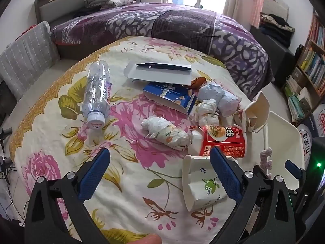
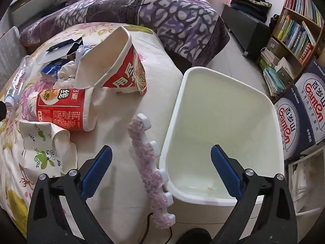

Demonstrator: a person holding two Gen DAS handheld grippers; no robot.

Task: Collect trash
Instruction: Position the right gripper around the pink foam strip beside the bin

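Trash lies on a floral tablecloth (image 1: 130, 193): a clear plastic bottle (image 1: 97, 93), a blue snack box (image 1: 172, 97), a grey flat carton (image 1: 160, 74), crumpled tissues (image 1: 164, 131), a red noodle cup (image 1: 221, 140) and a flattened floral paper cup (image 1: 203, 185). My left gripper (image 1: 160, 174) is open and empty above the cloth, its right finger over the paper cup. My right gripper (image 2: 161, 170) is open and empty over the near rim of a white bin (image 2: 223, 122). The red cup (image 2: 63, 107), a torn red cup (image 2: 119, 67) and the paper cup (image 2: 44, 144) show in the right wrist view.
A pink fuzzy strip on white foam (image 2: 150, 168) lies at the table edge against the bin. A bed with a purple quilt (image 1: 162, 24) stands behind the table. A bookshelf (image 2: 294, 32) and Ganten boxes (image 2: 300, 113) are on the right. A grey chair (image 1: 26, 59) is at left.
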